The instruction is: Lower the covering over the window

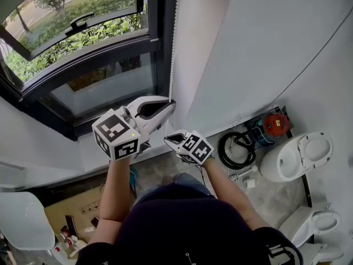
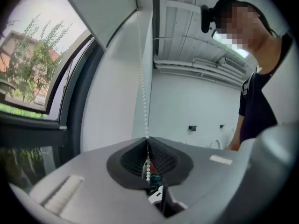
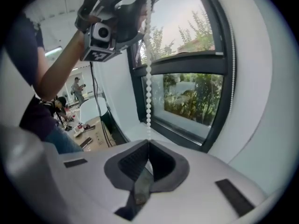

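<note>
Left gripper [image 1: 167,105] fingers clenched on bead chain [image 1: 172,48], upper grip. Right gripper [image 1: 171,138] fingers clenched on same chain just below. Chain hangs along right edge of window [image 1: 99,90]; blind itself out of my view. I judge best: pull straight down, alternate grips, never release both, no sideways yank. Writing: none readable; square markers [image 1: 114,129] only, cardboard box [image 1: 71,208] print too small.

We see a white bead chain [image 1: 173,48], black window frame [image 1: 159,26], green foliage [image 1: 83,37], and black-and-white square markers on the white left gripper [image 1: 170,106] and right gripper [image 1: 170,139].
</note>
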